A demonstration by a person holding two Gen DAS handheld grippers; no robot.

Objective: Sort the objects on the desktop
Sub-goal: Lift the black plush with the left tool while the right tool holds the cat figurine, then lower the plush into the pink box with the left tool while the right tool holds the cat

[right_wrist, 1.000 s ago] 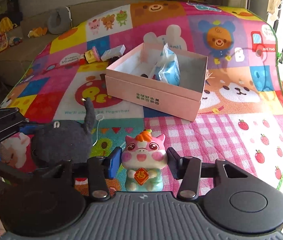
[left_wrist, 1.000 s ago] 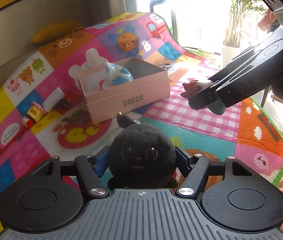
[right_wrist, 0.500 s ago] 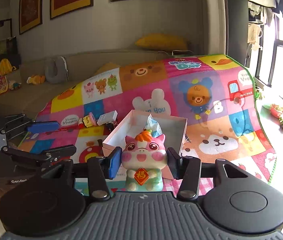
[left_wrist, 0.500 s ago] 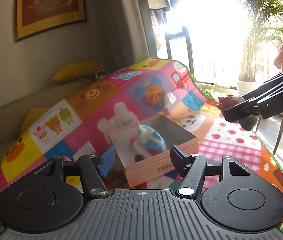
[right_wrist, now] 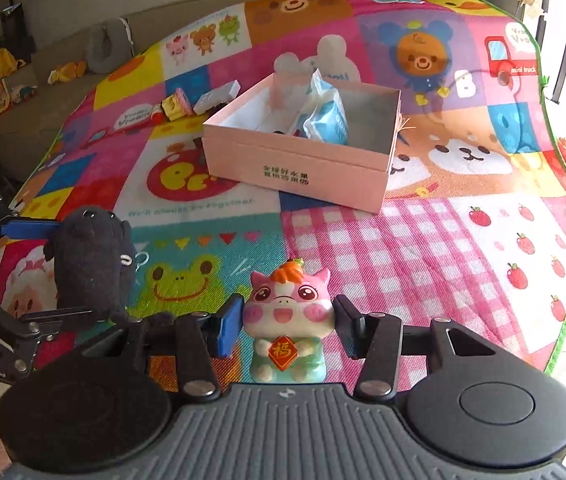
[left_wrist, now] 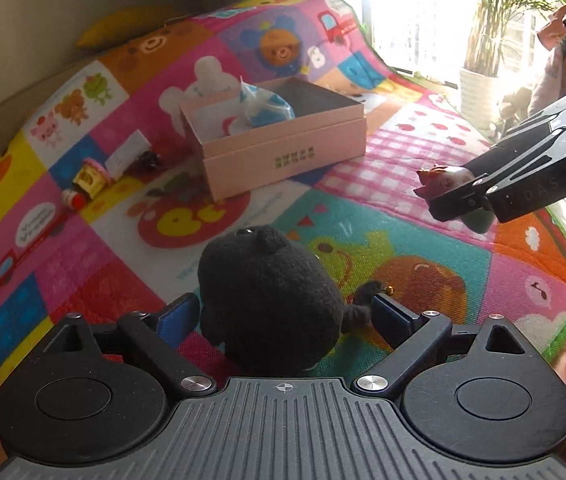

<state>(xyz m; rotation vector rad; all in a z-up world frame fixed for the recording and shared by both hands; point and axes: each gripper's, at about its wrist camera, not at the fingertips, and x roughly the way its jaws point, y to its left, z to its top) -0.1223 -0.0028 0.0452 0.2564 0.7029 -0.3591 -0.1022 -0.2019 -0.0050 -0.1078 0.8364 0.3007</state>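
Left claw: jaws have just been opening and stand wide. The round black plush toy sits between the blue pads, clear of the left pad; only its small limb at 3 o'clock lies against the right pad. It rests on the colourful cartoon-patterned play mat.

Right claw: jaws partly closed, with the pink ceramic piglet figurine with orange tuft and green body upright between them. Both pads sit against its cheeks, so it is gripped.

The open pink cardboard box lies on the mat at 12 o'clock from both claws, well apart. It contains a blue-and-white plastic packet.

Small yellow toy and white card lie at 9 o'clock of the box.
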